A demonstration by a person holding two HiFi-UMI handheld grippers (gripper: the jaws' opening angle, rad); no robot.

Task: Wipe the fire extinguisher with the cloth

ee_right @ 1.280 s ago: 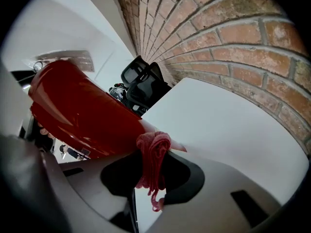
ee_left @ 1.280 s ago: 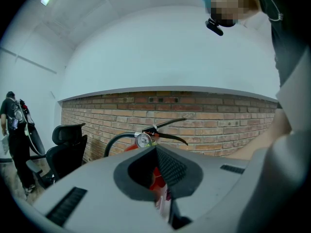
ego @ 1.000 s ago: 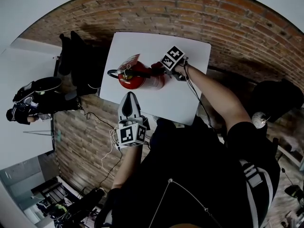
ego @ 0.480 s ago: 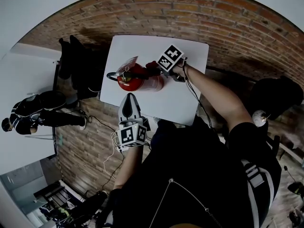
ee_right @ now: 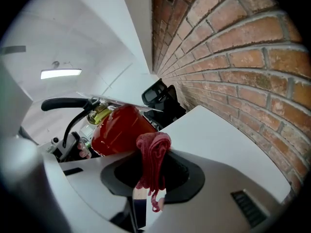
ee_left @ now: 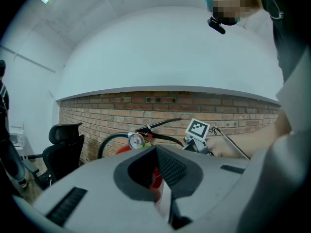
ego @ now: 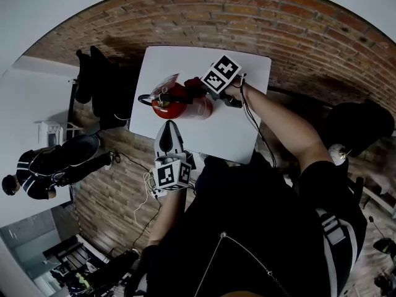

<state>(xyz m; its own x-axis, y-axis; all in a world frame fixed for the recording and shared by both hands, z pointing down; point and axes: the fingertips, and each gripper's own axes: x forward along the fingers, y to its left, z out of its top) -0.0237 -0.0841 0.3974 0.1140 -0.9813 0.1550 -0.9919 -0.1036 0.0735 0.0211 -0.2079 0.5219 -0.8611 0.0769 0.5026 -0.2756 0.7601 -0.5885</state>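
Your right gripper (ego: 198, 90) is clamped on the dark red cloth (ee_right: 152, 155), which bunches up out of the jaws and hangs in a loose fold in front of them. In the right gripper view the cloth sits right at the red body of the fire extinguisher (ee_right: 117, 128); whether it actually presses on the shell I cannot tell.

The fire extinguisher lies on its side in the upper middle of the head view, on the white counter (ego: 247, 129), with its gauge and black hose toward the left of the frame.

Your left gripper (ego: 167, 136) waits just below it, jaws drawn together on nothing, apart from the cylinder.

By the look of it you are mid-wipe on the upper flank. The pictures show no finished area, so count the underside, valve and hose as left to do.
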